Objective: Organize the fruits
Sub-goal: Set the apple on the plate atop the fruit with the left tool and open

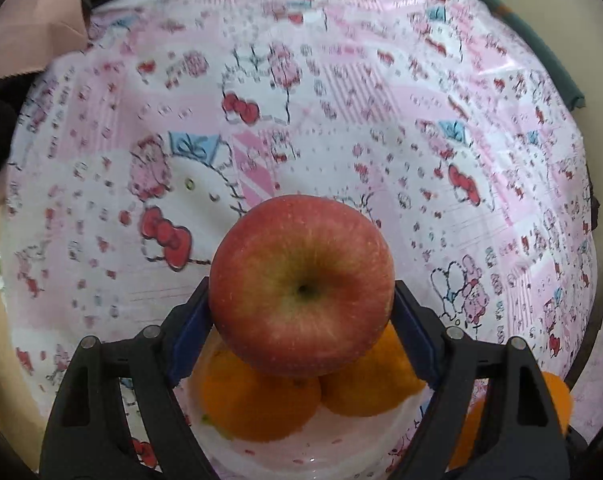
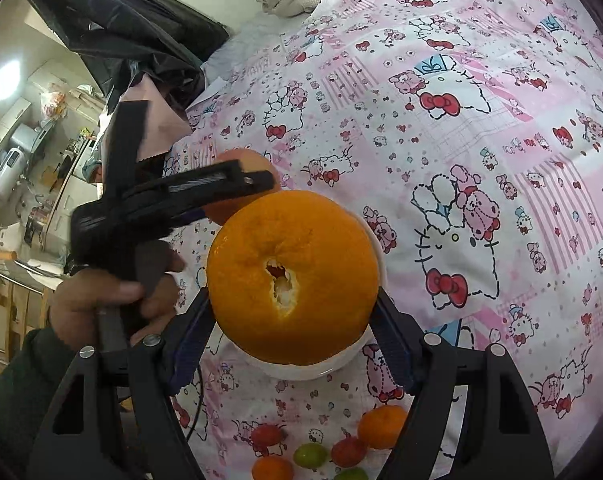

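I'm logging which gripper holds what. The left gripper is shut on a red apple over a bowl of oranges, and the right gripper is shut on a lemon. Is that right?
Not quite. The right gripper is shut on an orange, not a lemon, as the right wrist view shows. The left gripper is indeed shut on the red apple over the bowl of oranges.

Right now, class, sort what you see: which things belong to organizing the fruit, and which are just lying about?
Job: round red apple in left gripper; large torn-peel orange in right gripper; white bowl; small loose fruits.

Lying about: crumpled black bag; pink paper.
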Demonstrator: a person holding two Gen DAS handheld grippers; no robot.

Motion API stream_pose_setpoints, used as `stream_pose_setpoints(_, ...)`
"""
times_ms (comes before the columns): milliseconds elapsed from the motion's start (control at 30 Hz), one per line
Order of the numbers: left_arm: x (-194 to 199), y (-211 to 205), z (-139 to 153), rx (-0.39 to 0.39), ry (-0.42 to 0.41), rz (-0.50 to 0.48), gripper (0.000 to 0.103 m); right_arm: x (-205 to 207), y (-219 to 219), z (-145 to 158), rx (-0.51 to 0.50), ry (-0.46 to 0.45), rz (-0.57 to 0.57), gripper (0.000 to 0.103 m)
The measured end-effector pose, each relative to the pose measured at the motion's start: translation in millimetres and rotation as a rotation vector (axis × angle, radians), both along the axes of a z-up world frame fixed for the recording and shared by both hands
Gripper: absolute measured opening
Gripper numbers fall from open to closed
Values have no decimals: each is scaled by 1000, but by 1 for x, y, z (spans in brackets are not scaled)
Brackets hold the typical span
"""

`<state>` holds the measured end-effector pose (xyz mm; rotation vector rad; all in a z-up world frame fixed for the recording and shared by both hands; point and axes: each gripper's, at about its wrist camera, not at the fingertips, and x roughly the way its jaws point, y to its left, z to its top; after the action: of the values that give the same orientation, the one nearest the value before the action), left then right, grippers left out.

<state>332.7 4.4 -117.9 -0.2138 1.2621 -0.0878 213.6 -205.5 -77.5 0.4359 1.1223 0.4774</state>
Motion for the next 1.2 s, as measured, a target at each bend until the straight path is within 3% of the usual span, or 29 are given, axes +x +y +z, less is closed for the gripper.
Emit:
stream_pose_setpoints(267, 5, -14, -21, 62, 49, -31, 81, -1, 0, 2, 7, -5, 5, 78)
stream_pose_setpoints(400, 5, -8, -22, 24, 99, 17, 81, -1, -1, 3, 15, 0, -5, 78)
stream_pose_setpoints(700, 6, -15, -29, 64, 137, 6, 83, -1, -7, 8, 24, -1, -25, 78)
stream_pose_setpoints(933, -4, -15, -14, 88, 95, -7, 85, -1, -7, 10, 29, -5, -22, 78)
stream_pose_setpoints(1200, -28, -10, 23, 102, 42, -5, 85, -3, -6, 17, 29, -26, -21, 78)
